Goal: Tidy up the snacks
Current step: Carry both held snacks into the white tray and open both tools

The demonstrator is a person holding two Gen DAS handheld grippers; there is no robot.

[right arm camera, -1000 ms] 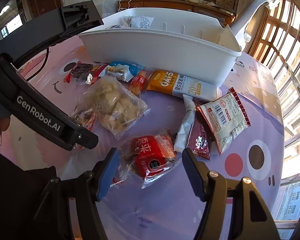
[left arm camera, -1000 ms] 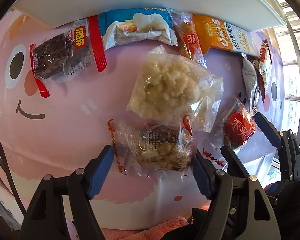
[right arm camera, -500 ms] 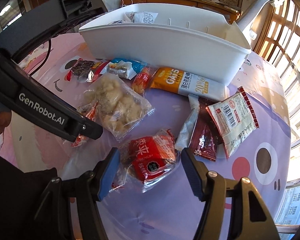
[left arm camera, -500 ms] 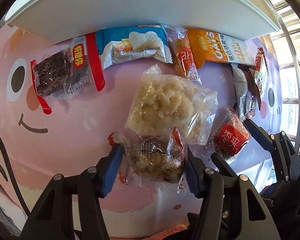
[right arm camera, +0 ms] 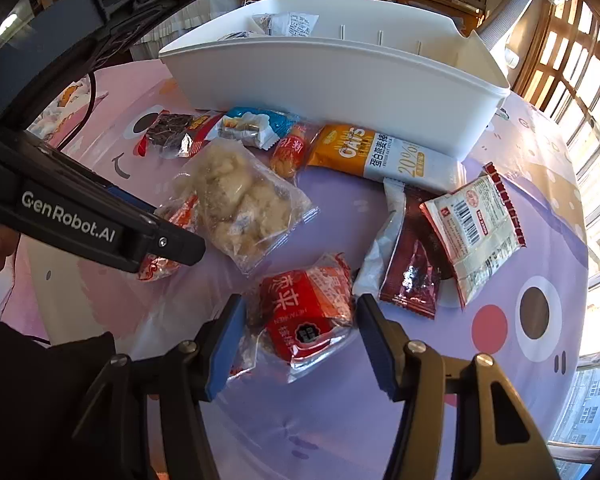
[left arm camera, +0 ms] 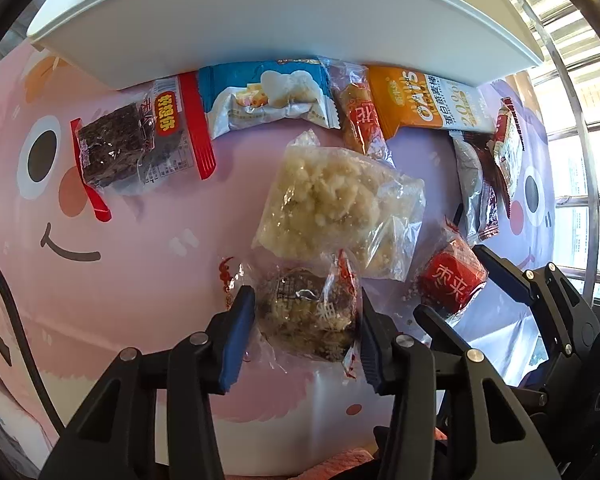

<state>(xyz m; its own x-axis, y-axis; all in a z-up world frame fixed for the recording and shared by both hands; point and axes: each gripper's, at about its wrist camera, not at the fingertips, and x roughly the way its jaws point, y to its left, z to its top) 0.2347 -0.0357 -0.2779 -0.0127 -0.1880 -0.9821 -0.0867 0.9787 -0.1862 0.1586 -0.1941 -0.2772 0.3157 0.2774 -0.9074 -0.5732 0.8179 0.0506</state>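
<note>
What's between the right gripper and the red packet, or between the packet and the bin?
Nothing blocks the right gripper: its fingers already flank the red packet. Toward the white bin, the oats bar and other packets lie against its front wall, so the packet would need lifting over them.

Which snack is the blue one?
The blue packet, lying against the white bin, between the red-edged brownie pack and the orange twisted candy.
</note>
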